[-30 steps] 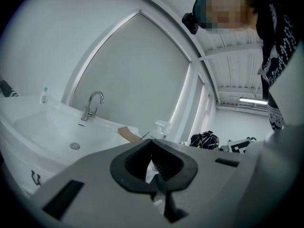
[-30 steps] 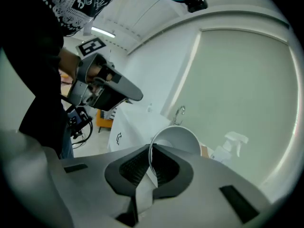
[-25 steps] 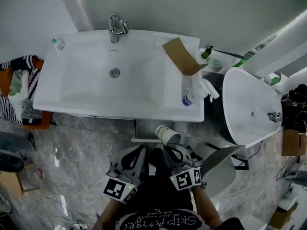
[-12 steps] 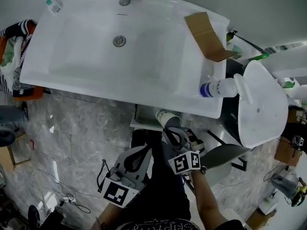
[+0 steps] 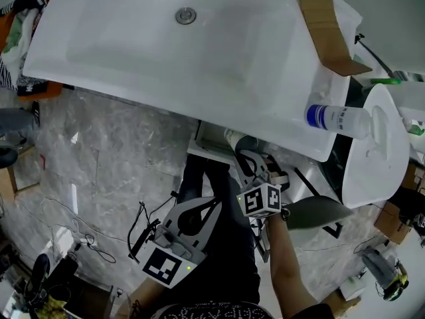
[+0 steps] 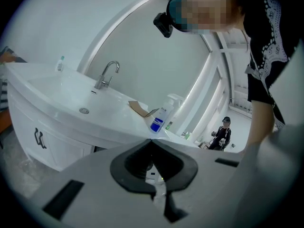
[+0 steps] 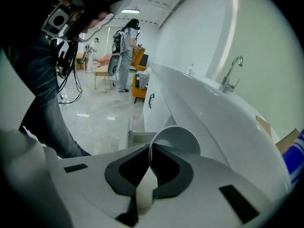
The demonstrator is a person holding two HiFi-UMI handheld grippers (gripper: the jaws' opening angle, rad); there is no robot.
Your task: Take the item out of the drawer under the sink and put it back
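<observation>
A white paper cup (image 5: 234, 138) is pinched by its rim in my right gripper (image 5: 244, 157), just under the front edge of the white sink (image 5: 133, 52). In the right gripper view the cup (image 7: 176, 139) lies on its side with its mouth facing me, the right gripper (image 7: 152, 147) shut on its wall, above the open white drawer (image 7: 137, 137). In the head view the drawer (image 5: 207, 153) pokes out below the sink. My left gripper (image 5: 212, 205) hangs lower and nearer me, shut with nothing in it. The left gripper (image 6: 151, 142) looks up at the sink cabinet.
A blue-labelled spray bottle (image 5: 339, 118) lies on the sink's right end next to a folded cardboard piece (image 5: 329, 25). A white oval fixture (image 5: 375, 158) stands at the right. Clothes (image 5: 16, 18) are piled at the left. Cables (image 5: 86, 238) run over the marble floor.
The head view has tipped down, so the sink slid up the frame. My right gripper has carried the cup in under the sink's edge by the drawer. The left gripper dropped back towards me.
</observation>
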